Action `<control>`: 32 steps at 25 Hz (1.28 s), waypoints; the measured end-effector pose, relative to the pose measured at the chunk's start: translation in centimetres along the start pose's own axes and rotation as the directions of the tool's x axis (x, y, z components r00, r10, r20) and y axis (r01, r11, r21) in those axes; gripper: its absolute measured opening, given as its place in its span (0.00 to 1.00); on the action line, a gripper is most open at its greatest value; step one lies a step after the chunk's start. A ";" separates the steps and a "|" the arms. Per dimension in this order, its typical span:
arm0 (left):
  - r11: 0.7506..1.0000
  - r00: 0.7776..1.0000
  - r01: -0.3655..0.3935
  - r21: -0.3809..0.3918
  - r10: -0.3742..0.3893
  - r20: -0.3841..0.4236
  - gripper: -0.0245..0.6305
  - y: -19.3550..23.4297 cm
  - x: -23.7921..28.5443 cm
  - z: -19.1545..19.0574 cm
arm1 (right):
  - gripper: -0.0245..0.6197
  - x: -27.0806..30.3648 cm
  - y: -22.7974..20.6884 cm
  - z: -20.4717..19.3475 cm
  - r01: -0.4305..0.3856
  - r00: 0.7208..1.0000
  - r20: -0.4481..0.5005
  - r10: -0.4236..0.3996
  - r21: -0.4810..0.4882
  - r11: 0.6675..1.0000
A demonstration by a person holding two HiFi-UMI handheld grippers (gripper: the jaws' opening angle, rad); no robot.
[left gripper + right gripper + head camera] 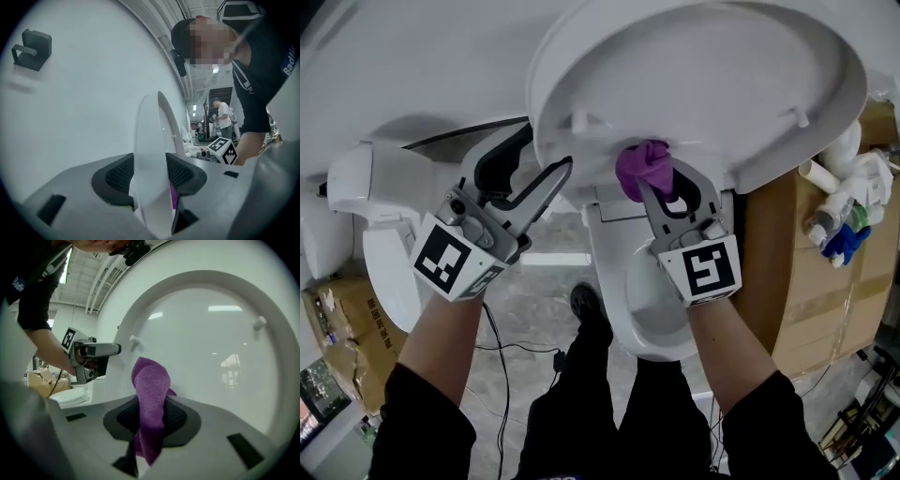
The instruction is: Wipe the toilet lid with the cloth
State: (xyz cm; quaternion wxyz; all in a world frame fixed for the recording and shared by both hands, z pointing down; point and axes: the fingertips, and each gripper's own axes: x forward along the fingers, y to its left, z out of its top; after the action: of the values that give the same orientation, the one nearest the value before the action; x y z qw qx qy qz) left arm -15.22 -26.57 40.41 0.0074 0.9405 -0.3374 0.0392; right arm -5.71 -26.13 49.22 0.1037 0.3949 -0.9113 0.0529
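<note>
The white toilet lid (703, 84) stands raised, its underside with small bumpers facing me. My left gripper (546, 152) is shut on the lid's left edge; in the left gripper view that edge (149, 140) runs upright between the black pads (117, 177). A purple cloth (643, 169) is pinched in my right gripper (662, 184), which is shut on it low on the lid. In the right gripper view the cloth (151, 390) sticks up from between the pads and touches the lid's glossy face (215, 348). The left gripper (93, 357) shows there at left.
Below the lid is the open toilet bowl (649, 314). Another white toilet (380, 187) stands at left. A cardboard box (816, 272) at right carries white pipes and bottles (846, 202). A cable (502, 361) lies on the floor. A black hook (30, 49) hangs on the wall.
</note>
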 end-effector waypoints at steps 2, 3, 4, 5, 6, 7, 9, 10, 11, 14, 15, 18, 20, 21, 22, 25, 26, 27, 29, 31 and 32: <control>1.000 1.000 0.031 -0.003 -0.031 0.005 0.35 -0.3 -0.1 -0.2 | 0.19 1.8 2.2 0.5 -0.025 1.000 0.013 0.025 0.006 1.000; 0.999 0.999 0.041 -0.004 -0.041 0.004 0.36 -0.3 -0.2 -0.4 | 0.19 2.5 3.0 0.7 -0.029 0.999 0.019 0.028 0.014 0.999; 0.999 0.999 0.049 -0.006 -0.049 0.005 0.36 -0.4 -0.2 -0.5 | 0.19 3.0 3.5 0.8 -0.028 0.999 0.028 0.027 0.022 0.999; 0.998 0.998 0.054 -0.008 -0.054 0.007 0.36 -0.4 -0.3 -0.7 | 0.19 3.4 3.8 0.9 -0.024 0.999 0.038 0.022 0.029 0.999; 0.998 0.998 0.058 -0.010 -0.058 0.010 0.37 -0.4 -0.3 -0.9 | 0.19 3.7 4.0 1.0 -0.019 0.999 0.048 0.018 0.035 0.999; 0.998 0.998 0.060 -0.013 -0.060 0.013 0.37 -0.4 -0.4 -1.1 | 0.19 3.7 4.1 1.0 -0.017 0.998 0.056 0.014 0.039 0.999; 0.998 0.998 0.061 -0.019 -0.060 0.012 0.37 -0.5 -0.6 -1.7 | 0.19 3.5 3.9 0.8 -0.015 0.998 0.060 0.013 0.042 0.999; 0.998 0.998 0.058 -0.022 -0.058 0.008 0.37 -0.5 -0.8 -2.0 | 0.19 3.3 3.6 0.7 -0.014 0.998 0.057 0.011 0.038 0.999; 0.998 0.998 0.055 -0.026 -0.055 0.003 0.37 -0.6 -0.8 -2.3 | 0.19 3.1 3.1 0.5 -0.011 0.999 0.054 0.009 0.032 0.999; 0.999 0.999 0.037 -0.040 -0.038 -0.011 0.37 -0.6 -0.9 -3.3 | 0.19 2.0 1.1 -0.3 0.006 0.999 0.033 -0.006 0.002 1.000; 0.999 0.999 0.029 -0.043 -0.030 -0.015 0.37 -0.6 -0.9 -3.5 | 0.19 1.5 0.1 -0.8 0.013 1.000 0.024 -0.013 -0.012 1.000; 0.999 1.000 -0.005 -0.033 0.004 -0.029 0.37 -0.5 -0.9 -4.3 | 0.19 -0.3 -3.1 -2.1 0.041 0.999 0.002 -0.041 -0.046 0.998; 0.999 0.998 -0.041 -0.016 0.040 -0.039 0.37 -0.3 -0.9 -4.9 | 0.19 -1.5 -5.3 -2.6 0.058 0.998 -0.006 -0.059 -0.051 0.997; 0.998 0.997 -0.061 -0.017 0.060 -0.041 0.37 -0.2 -0.9 -5.1 | 0.19 -2.1 -6.3 -2.8 0.066 0.998 -0.007 -0.066 -0.051 0.997; 0.997 0.996 -0.079 -0.023 0.078 -0.043 0.37 -0.1 -0.7 -5.4 | 0.19 -2.6 -7.2 -3.0 0.073 0.997 -0.006 -0.073 -0.051 0.996; 0.991 0.991 -0.129 -0.044 0.128 -0.033 0.37 0.1 -0.4 -5.8 | 0.19 -4.0 -9.6 -3.5 0.102 0.995 -0.012 -0.102 -0.046 0.994; 0.989 0.990 -0.141 -0.046 0.140 -0.028 0.37 0.2 -0.4 -5.8 | 0.19 -4.3 -10.3 -3.6 0.112 0.994 -0.014 -0.113 -0.040 0.993; 0.988 0.988 -0.151 -0.044 0.150 -0.025 0.37 0.2 -0.4 -5.9 | 0.19 -4.6 -10.8 -3.7 0.121 0.992 -0.013 -0.122 -0.036 0.992; 0.987 0.987 -0.158 -0.037 0.157 -0.025 0.37 0.2 -0.4 -6.2 | 0.19 -5.3 -11.9 -4.0 0.143 0.990 -0.016 -0.144 -0.032 0.989; 0.987 0.987 -0.156 -0.030 0.155 -0.032 0.37 0.2 -0.3 -6.5 | 0.19 -6.0 -13.0 -4.6 0.171 0.985 -0.024 -0.172 -0.026 0.985; 0.988 0.988 -0.154 -0.027 0.153 -0.036 0.37 0.1 -0.3 -6.7 | 0.19 -6.2 -13.3 -4.8 0.182 0.983 -0.025 -0.183 -0.021 0.983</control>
State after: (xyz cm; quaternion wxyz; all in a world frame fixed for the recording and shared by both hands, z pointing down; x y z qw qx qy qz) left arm -16.02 -26.21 47.09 0.0239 0.9107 -0.4093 0.0506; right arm 8.88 -29.94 52.68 0.1241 0.4751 -0.8702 0.0399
